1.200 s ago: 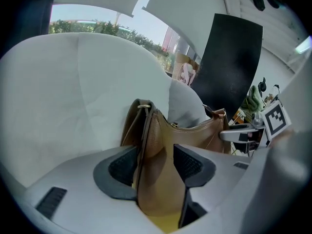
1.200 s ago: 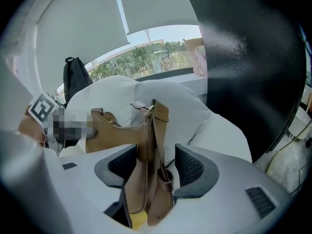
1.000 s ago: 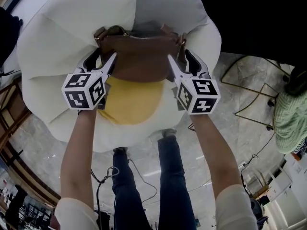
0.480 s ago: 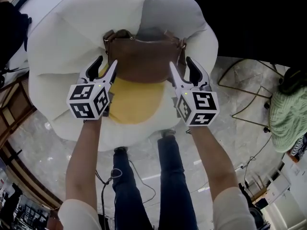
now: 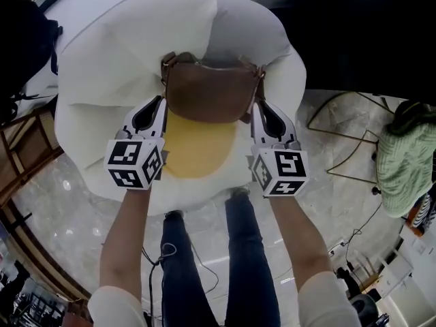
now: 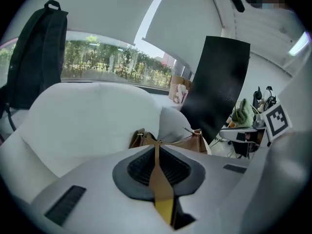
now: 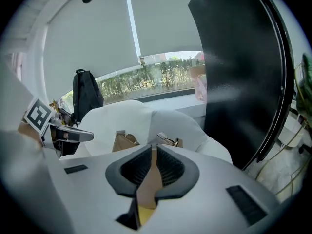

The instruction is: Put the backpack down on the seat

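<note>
A brown leather backpack (image 5: 208, 90) rests on the yellow seat cushion (image 5: 197, 148) of a puffy white armchair (image 5: 102, 67), leaning against its backrest. My left gripper (image 5: 162, 102) sits just off the bag's left side, its jaws shut with nothing between them. My right gripper (image 5: 256, 105) is close beside the bag's right edge, and its jaws are closing on nothing. In the left gripper view the closed jaws (image 6: 157, 144) point at the bag's top (image 6: 192, 140). The right gripper view shows the tips (image 7: 154, 148) met below the bag (image 7: 124, 141).
A black backpack (image 5: 20, 39) hangs at the left by the window. A black panel (image 7: 239, 72) stands right of the chair. A wire stand (image 5: 340, 135) and a green garment (image 5: 402, 162) are at the right. Cables lie on the marble floor near the person's legs (image 5: 204, 264).
Both grippers stood wide open at the bag's sides; now their jaws have closed empty and both have drawn back a little. The bag stays on the seat.
</note>
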The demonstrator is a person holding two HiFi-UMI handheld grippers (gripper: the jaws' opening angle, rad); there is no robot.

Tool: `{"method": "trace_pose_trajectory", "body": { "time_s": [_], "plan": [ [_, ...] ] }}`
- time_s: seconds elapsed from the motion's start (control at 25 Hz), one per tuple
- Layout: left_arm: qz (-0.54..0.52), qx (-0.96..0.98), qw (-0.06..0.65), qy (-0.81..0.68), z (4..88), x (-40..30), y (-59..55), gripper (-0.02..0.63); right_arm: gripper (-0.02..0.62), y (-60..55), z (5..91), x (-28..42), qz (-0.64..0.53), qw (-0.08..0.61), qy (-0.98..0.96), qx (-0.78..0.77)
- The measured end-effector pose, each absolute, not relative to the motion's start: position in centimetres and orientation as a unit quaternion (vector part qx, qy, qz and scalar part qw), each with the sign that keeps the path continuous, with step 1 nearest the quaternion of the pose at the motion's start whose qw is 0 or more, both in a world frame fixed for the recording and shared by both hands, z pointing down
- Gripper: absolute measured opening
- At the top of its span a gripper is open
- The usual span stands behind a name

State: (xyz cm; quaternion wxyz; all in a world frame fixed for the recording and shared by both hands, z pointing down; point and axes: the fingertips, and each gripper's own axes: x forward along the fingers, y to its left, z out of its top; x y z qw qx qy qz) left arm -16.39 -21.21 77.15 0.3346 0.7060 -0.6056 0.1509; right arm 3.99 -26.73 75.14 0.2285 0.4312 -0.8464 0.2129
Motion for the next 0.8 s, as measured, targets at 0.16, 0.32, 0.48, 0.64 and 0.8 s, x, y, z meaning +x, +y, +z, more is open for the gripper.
{"method": "trace_pose_trajectory", "body": {
  "time_s": [0.16, 0.32, 0.48, 0.64, 0.8],
  "plan": [
    [0.139, 0.709, 0.331, -0.607, 74.8, -15.7, -20.3, 0.049, 0.044, -25.6, 72.6, 3.8, 0.207, 0.214, -0.853, 0.429],
    [0.137, 0.716, 0.319, -0.606, 72.3, -15.1, -19.6, 0.049, 0.041, -24.5, 70.1, 3.6, 0.191, 0.213, -0.862, 0.419],
    [0.133, 0.727, 0.314, -0.596, 69.8, -14.4, -18.7, 0.049, 0.041, -23.6, 67.7, 3.3, 0.181, 0.207, -0.869, 0.412],
    [0.136, 0.733, 0.308, -0.591, 68.1, -13.9, -17.4, 0.049, 0.041, -22.6, 65.8, 3.3, 0.184, 0.201, -0.869, 0.412],
    [0.130, 0.727, 0.310, -0.598, 66.7, -13.7, -16.1, 0.049, 0.041, -21.7, 63.9, 3.2, 0.176, 0.198, -0.874, 0.407]
  ]
}}
